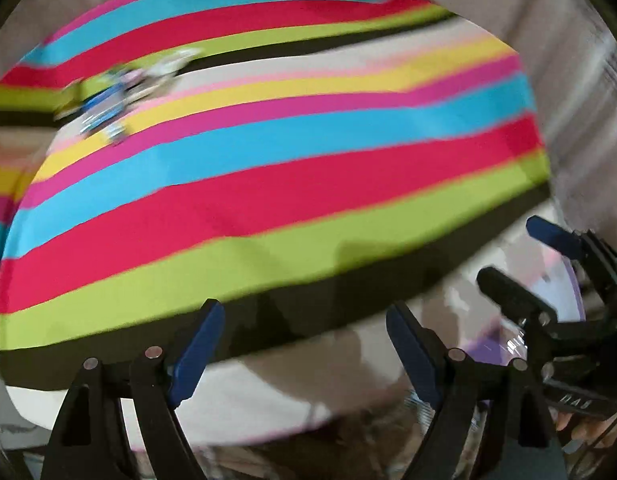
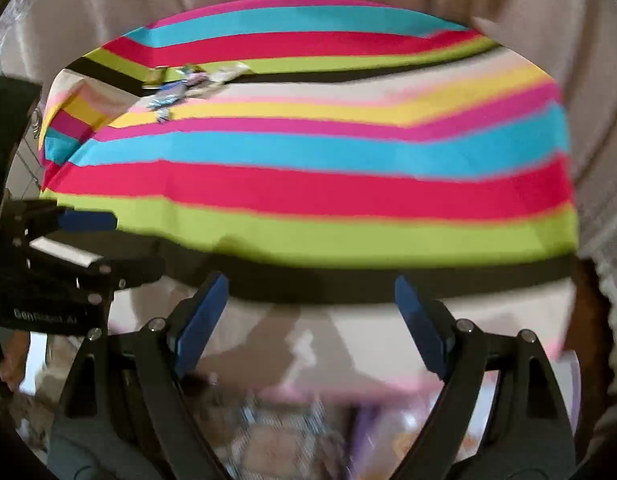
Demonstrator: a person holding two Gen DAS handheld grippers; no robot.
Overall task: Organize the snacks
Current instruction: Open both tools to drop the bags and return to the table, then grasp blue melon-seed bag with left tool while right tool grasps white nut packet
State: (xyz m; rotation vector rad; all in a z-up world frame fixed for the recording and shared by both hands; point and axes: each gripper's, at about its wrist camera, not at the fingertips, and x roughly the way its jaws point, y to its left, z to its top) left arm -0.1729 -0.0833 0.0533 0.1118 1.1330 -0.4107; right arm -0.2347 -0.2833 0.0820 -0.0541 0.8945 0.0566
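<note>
Now, snacks: small wrapper pile (image 2: 184, 86) sits far back-left on the striped cloth (image 2: 308, 148), strung out along the stripes.
Left gripper (image 1: 304, 344): jaws spread, empty, probably nearer.
Right gripper (image 2: 310, 320): spread, empty, well short.

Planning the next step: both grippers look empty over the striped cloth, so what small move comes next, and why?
Probably carry the left gripper toward the snack packets at the cloth's far left. Both it and the right gripper are open and empty, and those packets are the only snacks in view.

bright, even light | heavy motion blur | fisheye-bent edges, dark corners
</note>
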